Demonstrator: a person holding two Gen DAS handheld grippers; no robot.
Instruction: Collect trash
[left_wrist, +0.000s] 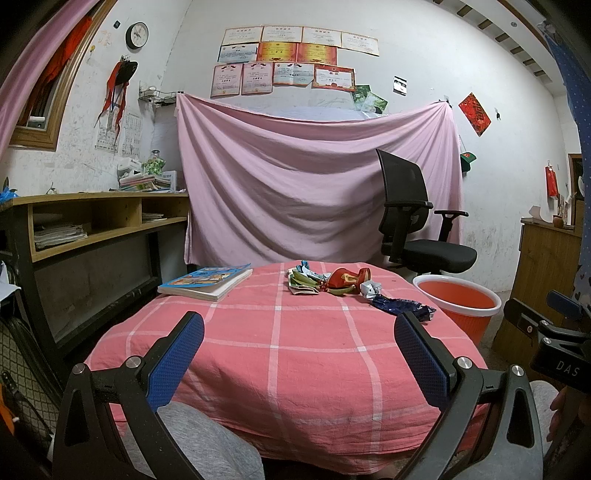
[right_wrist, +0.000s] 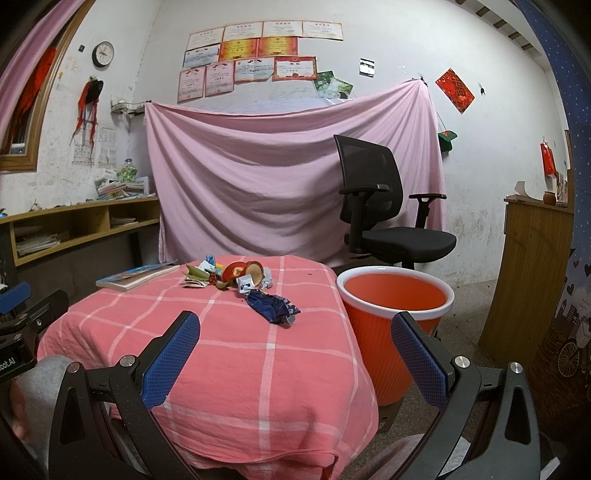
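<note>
Pink-checked cloth covers the worktop where the trash lies heaped at the far side, so we, both left tongs and right tongs apart and empty, should reach the right for the near blue wrapper beside the orange bin

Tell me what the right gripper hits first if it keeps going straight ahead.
Probably the dark blue wrapper on the pink checked tablecloth; the right gripper points just over it, open, with the orange bin to its right. Depth is uncertain.

Pink-and-white checked tablecloth, orange bin with white rim, dark blue wrapper, black chair
</note>
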